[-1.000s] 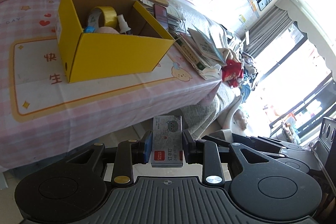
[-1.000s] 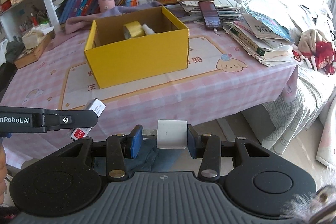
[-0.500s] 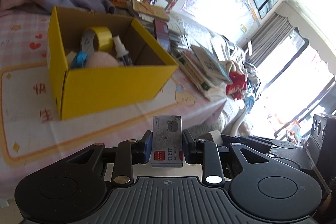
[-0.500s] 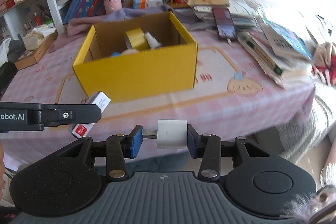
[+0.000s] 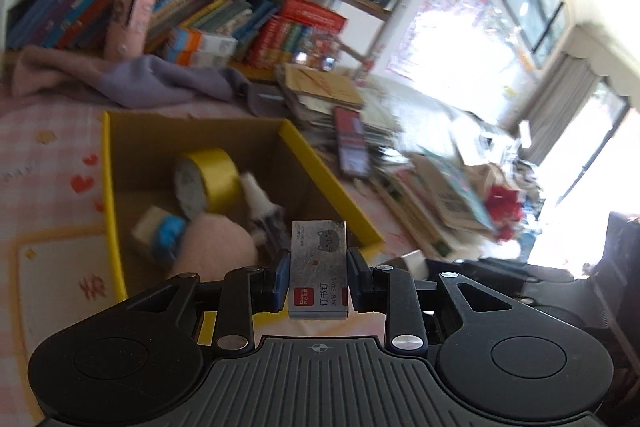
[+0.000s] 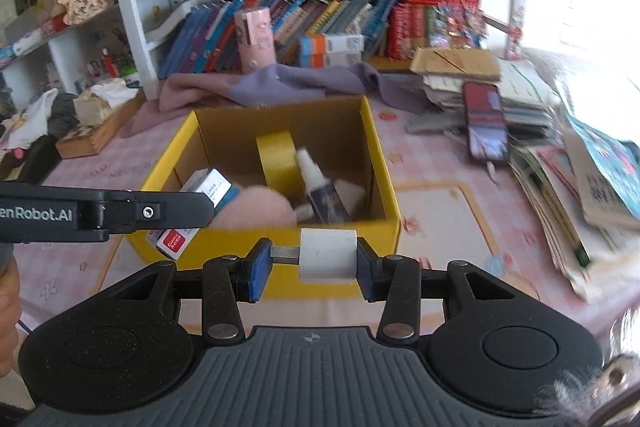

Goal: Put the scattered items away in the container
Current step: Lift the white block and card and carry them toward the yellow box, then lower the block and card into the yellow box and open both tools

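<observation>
Left gripper (image 5: 318, 277) clamps a grey staple box (image 5: 318, 267), held above the near edge of the yellow cardboard box (image 6: 384, 171). Right gripper (image 6: 308, 263) grips a white cylinder (image 6: 328, 255) just in front of the same box. Inside: yellow tape roll (image 6: 278, 157), spray bottle (image 6: 320, 187), pink soft item (image 5: 218, 247). Box sits on pink checked tablecloth (image 6: 448, 195).

Yellow box (image 6: 276, 259) open-topped; tape roll (image 6: 276, 157), spray bottle (image 6: 322, 193) seemingly crowd its floor.
</observation>
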`<act>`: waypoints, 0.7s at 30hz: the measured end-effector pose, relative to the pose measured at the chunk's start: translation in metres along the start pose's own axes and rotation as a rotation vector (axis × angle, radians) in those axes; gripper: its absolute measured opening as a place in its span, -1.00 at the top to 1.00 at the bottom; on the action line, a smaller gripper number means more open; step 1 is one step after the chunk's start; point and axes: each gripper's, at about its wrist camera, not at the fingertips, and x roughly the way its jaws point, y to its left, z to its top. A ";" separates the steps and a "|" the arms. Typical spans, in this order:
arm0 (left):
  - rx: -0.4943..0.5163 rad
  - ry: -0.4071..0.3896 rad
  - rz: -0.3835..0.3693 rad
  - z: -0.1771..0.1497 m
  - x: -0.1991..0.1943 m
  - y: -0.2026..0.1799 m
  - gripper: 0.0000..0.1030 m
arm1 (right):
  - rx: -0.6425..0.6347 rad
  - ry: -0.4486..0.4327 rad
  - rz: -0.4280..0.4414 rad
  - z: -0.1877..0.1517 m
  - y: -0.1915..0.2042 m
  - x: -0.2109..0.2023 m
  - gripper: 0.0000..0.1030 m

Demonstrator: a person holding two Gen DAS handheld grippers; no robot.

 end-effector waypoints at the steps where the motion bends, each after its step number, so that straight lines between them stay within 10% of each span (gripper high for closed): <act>1: 0.008 -0.003 0.034 0.005 0.004 0.000 0.46 | -0.010 -0.005 0.016 0.005 -0.003 0.005 0.21; 9: 0.111 0.031 0.263 0.036 0.057 0.005 0.46 | -0.065 -0.030 0.125 0.040 -0.027 0.053 0.21; 21: 0.072 0.219 0.414 0.050 0.127 0.032 0.45 | -0.249 0.049 0.209 0.099 -0.038 0.156 0.20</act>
